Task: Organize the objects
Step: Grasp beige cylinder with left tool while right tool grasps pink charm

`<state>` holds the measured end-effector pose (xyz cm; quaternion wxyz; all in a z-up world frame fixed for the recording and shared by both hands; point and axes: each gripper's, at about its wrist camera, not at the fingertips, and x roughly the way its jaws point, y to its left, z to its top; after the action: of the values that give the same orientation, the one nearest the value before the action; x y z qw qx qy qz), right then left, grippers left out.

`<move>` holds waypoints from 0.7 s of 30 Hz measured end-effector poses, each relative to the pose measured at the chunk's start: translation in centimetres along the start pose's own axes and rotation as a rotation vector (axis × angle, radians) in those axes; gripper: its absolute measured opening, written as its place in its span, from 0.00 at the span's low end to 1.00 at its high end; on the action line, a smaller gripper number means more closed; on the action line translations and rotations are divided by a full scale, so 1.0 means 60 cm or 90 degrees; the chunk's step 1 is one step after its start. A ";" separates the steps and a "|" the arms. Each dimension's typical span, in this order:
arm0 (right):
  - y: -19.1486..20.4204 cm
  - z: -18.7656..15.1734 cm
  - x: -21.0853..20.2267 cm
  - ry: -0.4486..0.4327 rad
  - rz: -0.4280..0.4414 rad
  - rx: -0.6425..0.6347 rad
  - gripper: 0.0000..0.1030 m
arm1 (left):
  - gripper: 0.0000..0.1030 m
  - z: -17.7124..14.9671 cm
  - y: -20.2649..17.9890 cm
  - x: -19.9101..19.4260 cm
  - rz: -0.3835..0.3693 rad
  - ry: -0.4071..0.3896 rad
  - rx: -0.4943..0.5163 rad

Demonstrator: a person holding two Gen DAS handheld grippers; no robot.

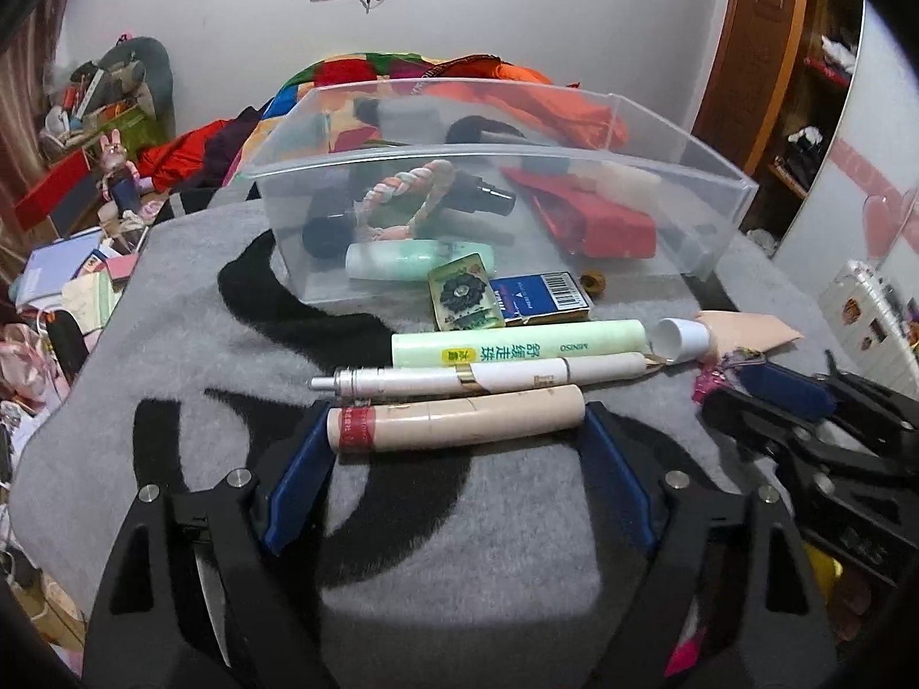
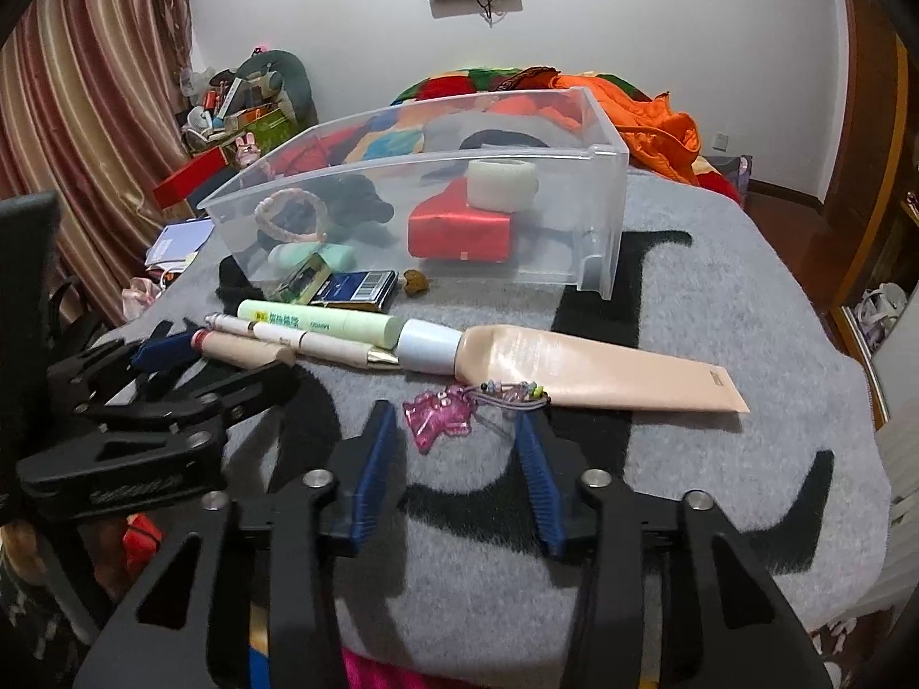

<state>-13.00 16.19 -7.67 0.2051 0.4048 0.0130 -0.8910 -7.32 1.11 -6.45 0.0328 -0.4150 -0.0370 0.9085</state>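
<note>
Crosswise, beige tube (image 1: 456, 422) touching both wide-spread left fingers (image 1: 298, 462); pink charm (image 2: 439, 414) between half-open, empty right fingers (image 2: 373, 471).

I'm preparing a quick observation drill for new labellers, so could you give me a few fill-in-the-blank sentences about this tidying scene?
1. The left gripper straddles the ____-coloured tube lengthwise, a finger at each end.
2. The pink charm lies between the fingers of the ____ gripper.
3. The red box lies inside the clear plastic ____.
4. The cap of the squeeze tube is ____.

Missing words: peach; right; bin; white
</note>
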 end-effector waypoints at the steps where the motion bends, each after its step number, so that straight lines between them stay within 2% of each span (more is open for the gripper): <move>1: 0.001 0.001 0.002 -0.002 -0.003 -0.003 0.28 | 0.81 -0.003 0.001 -0.004 -0.003 -0.002 -0.001; 3: 0.005 0.002 0.005 -0.005 -0.007 -0.009 0.20 | 0.81 -0.007 0.003 -0.011 -0.010 -0.005 -0.003; 11: 0.013 0.004 -0.018 -0.025 0.014 -0.021 0.20 | 0.81 -0.013 0.009 -0.041 -0.036 -0.026 -0.021; 21: 0.038 0.031 -0.070 -0.075 0.028 -0.056 0.20 | 0.81 0.015 0.014 -0.093 -0.033 -0.081 -0.024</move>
<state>-11.02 15.26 -3.04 0.2430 0.3420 0.0313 -0.9072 -4.38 -0.26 -1.74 0.0465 -0.3556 -0.0668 0.9311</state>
